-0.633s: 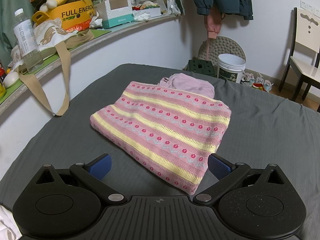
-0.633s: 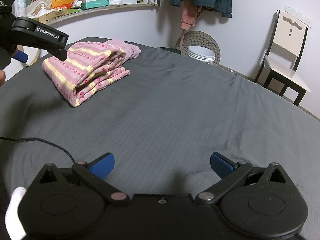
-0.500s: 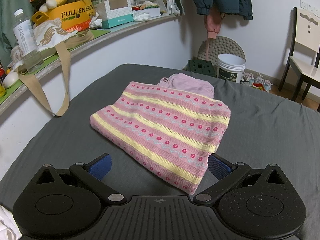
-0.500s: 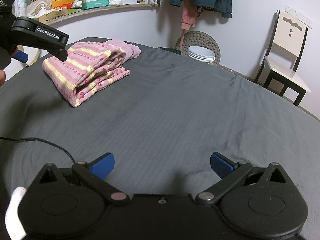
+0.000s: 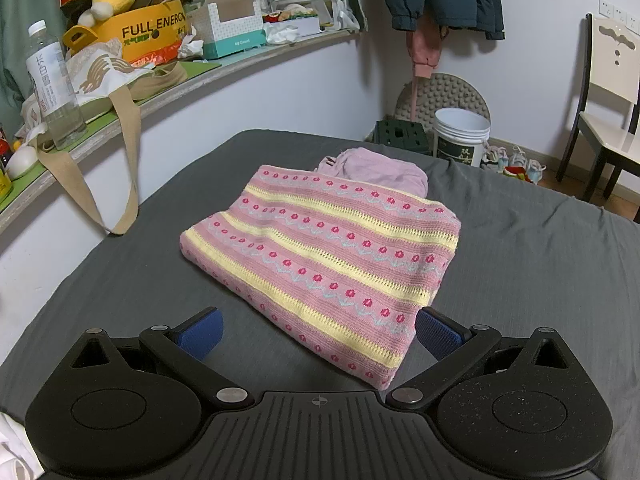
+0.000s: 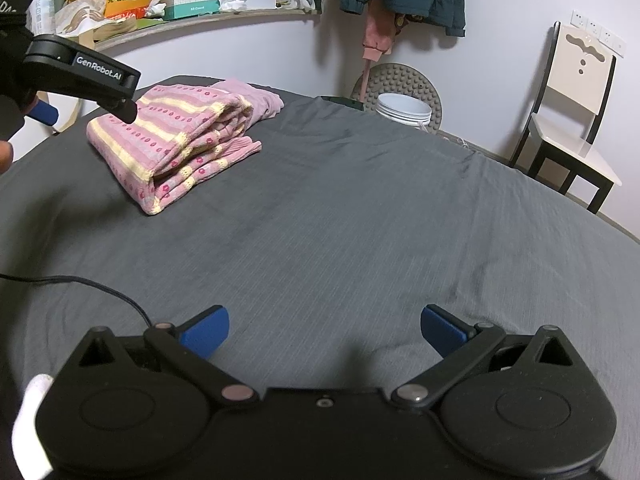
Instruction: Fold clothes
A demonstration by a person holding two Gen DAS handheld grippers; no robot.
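Both tongs are spread apart and empty: left gripper (image 5: 318, 332) hangs just short of the folded sweater (image 5: 320, 258) mid-frame, right gripper (image 6: 324, 330) sits over bare sheet (image 6: 360, 208), sweater way off upper left. Looks like the fold's done, so nothing needs gripping. Pink top (image 5: 380, 168) peeks out behind it.

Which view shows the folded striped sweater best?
The left wrist view: the striped sweater lies centred and close, its whole top face visible. The right wrist view shows it far off at upper left, side-on with stacked layers, partly behind the left gripper.
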